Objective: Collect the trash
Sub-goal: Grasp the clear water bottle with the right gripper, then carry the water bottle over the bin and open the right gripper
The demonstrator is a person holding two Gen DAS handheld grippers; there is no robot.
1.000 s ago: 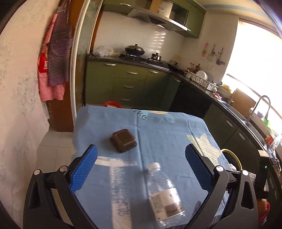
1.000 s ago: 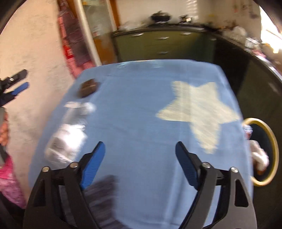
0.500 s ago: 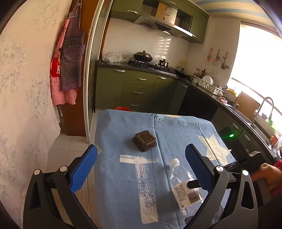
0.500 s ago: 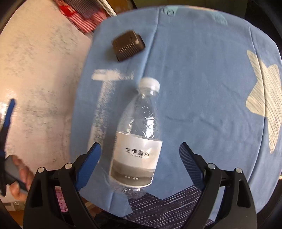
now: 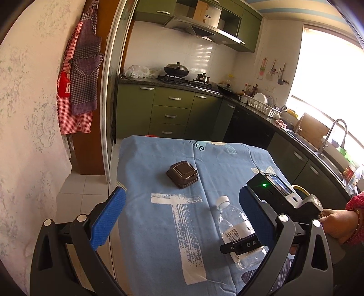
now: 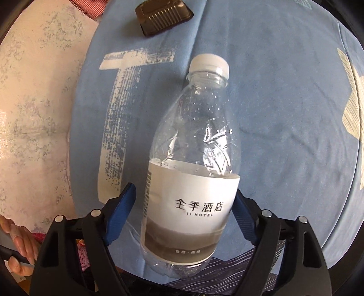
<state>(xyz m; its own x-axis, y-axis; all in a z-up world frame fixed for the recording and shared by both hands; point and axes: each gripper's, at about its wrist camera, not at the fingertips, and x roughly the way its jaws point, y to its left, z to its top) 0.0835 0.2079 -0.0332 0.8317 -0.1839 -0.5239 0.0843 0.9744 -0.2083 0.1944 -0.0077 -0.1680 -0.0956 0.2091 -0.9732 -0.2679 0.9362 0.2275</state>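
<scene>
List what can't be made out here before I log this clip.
- Clear plastic bottle: its base, in the right wrist view, is hidden behind the right tongs; contact with the blue pads is unclear.
- Dark brown ribbed plastic tray: cut off by that view's top edge.
- Yellow-rimmed bin: in the left wrist view, mostly hidden behind the right tool.

Green kitchen cabinets [image 5: 173, 107], bright window [image 5: 329, 68], tiled floor [image 5: 84, 189], blue tablecloth [image 5: 218, 164].

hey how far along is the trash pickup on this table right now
Nothing looks collected yet. In hand: the right gripper straddles the plastic bottle lying on the blue cloth, jaws around its label, not clearly clamped. Left: the brown tray sits untouched; the left gripper is open.
</scene>
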